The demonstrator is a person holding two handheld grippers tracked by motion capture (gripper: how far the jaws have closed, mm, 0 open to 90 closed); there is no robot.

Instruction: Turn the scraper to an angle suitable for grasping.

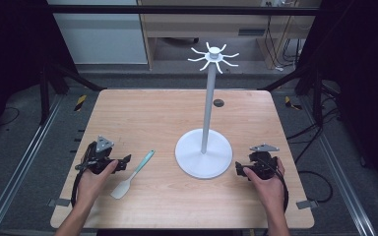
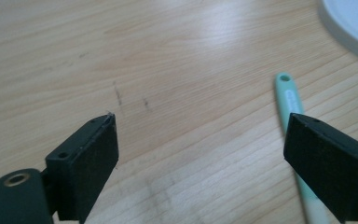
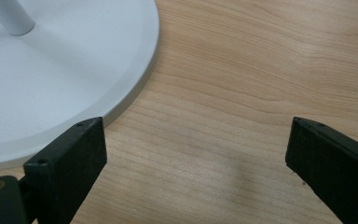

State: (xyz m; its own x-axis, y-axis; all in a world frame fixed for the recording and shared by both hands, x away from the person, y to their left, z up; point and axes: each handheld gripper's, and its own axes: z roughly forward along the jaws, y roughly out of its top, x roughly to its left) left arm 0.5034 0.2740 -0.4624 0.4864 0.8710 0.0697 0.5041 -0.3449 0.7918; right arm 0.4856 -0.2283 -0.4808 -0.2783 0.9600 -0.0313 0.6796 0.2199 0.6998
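A spatula (image 1: 133, 174) with a mint-green handle and a white blade lies on the wooden table (image 1: 142, 113), left of centre. Its handle (image 2: 289, 100) runs under the right jaw in the left gripper view. My left gripper (image 1: 126, 162) rests on the table just left of the spatula, open and holding nothing (image 2: 200, 154). A white stand (image 1: 204, 157) with a round base, a tall pole and a ring of hooks at the top (image 1: 213, 56) occupies the middle. My right gripper (image 1: 238, 170) sits open beside the base's right edge (image 3: 196, 154), with the base (image 3: 65, 79) at its left jaw.
A small dark round hole (image 1: 218, 103) is set in the table behind the stand. Metal rails and black frame legs flank the table on both sides. Shelving and cables stand beyond the far edge.
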